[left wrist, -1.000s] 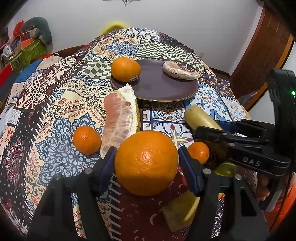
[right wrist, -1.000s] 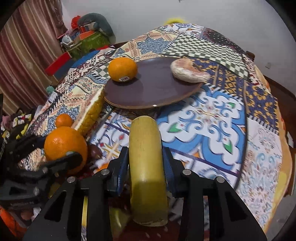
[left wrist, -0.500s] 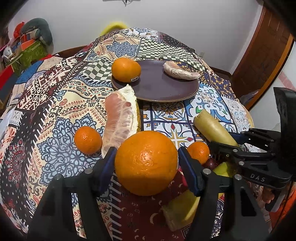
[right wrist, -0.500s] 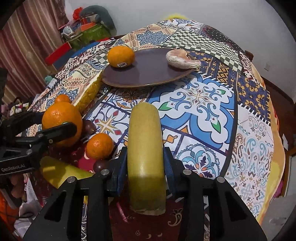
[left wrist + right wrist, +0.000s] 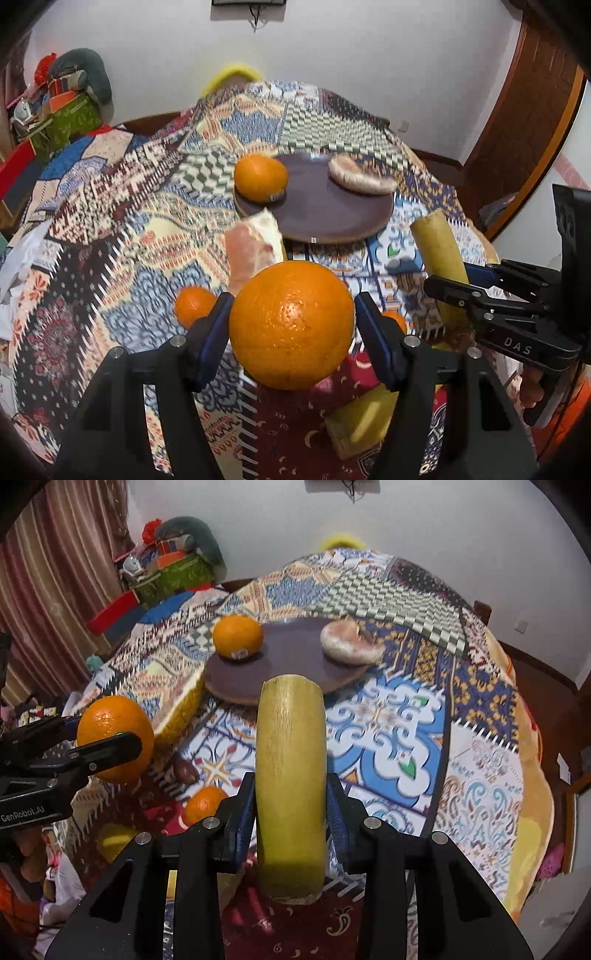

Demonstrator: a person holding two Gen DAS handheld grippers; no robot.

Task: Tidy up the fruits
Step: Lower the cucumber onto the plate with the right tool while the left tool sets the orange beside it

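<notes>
My left gripper is shut on a large orange, held above the patterned tablecloth; it also shows in the right wrist view. My right gripper is shut on a yellow-green cane piece, seen at the right of the left wrist view. A dark brown plate beyond holds a stickered orange and a pale pomelo piece.
A peeled pomelo wedge lies before the plate. Small oranges, a second yellow cane piece and a dark fruit lie near the front. Cluttered boxes stand far left; a wooden door is at right.
Both grippers have lifted and tilted up with their fruit; the table and plate now sit lower and farther in both views. Grips are unchanged.
</notes>
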